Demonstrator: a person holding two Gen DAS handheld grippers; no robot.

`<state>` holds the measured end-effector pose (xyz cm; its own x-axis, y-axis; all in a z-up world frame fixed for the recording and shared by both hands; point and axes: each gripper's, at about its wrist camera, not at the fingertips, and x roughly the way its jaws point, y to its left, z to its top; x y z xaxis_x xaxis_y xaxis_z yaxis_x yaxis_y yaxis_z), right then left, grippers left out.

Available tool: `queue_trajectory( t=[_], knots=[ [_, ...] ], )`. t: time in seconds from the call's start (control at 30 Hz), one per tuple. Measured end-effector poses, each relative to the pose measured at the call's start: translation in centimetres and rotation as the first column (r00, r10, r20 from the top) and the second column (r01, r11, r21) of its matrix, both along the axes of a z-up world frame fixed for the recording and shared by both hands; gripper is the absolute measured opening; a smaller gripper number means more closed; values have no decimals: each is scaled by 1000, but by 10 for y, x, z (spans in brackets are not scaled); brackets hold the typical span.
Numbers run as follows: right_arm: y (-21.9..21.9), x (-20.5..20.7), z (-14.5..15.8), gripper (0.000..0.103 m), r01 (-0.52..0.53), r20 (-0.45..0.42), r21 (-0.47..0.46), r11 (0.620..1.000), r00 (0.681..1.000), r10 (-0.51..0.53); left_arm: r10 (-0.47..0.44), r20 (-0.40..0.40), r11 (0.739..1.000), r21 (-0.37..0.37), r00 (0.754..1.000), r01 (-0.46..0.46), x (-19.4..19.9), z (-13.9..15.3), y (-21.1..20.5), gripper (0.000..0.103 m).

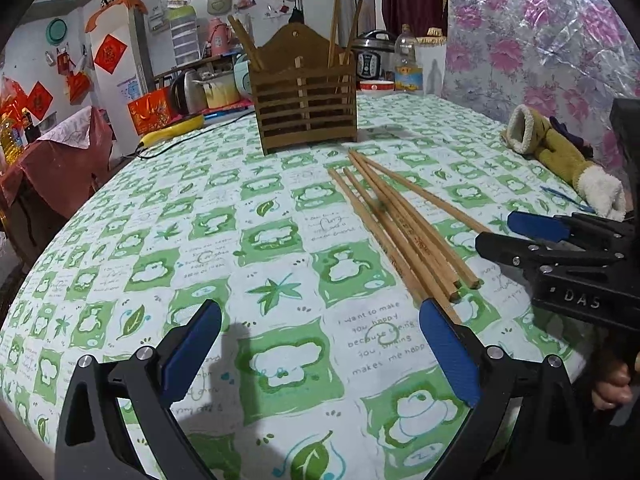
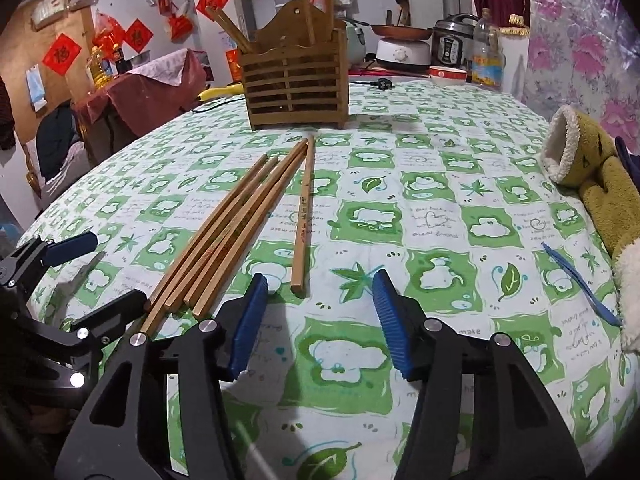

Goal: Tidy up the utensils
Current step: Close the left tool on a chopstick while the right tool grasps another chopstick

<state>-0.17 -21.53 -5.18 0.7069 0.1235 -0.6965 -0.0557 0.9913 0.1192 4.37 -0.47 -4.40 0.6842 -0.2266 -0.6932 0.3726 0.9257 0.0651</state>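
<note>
I count five loose chopsticks [image 2: 224,236] on the bench [image 2: 440,208]: four lie together in a bundle and one chopstick [image 2: 304,216] lies apart, just beside them. There is one wooden holder [image 2: 296,80], and about four more chopsticks [image 2: 310,4] stand in it; I cannot tell the exact number. I see two grippers, the left gripper [image 1: 320,356] and the right gripper [image 2: 320,320], each with two jaws. At the far edge stand one plastic bottle [image 2: 486,52] and one bowl [image 2: 448,74]. One plush toy [image 2: 596,176] lies on the bench.
</note>
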Motion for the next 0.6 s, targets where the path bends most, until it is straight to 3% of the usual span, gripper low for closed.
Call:
queue_trajectory(
  t=[0.27,0.4,0.6],
  knots=[
    [0,0,0,57,-6,2,12,1000,1000,6,13,9,999,50,1000,-14,1,-1,-6,98],
    [-1,0,0,58,-6,3,15,1000,1000,6,73,38,993,87,997,-76,7,-1,2,98],
    [-1,0,0,58,-7,3,16,1000,1000,6,65,20,997,51,998,-66,10,3,11,98]
  ],
)
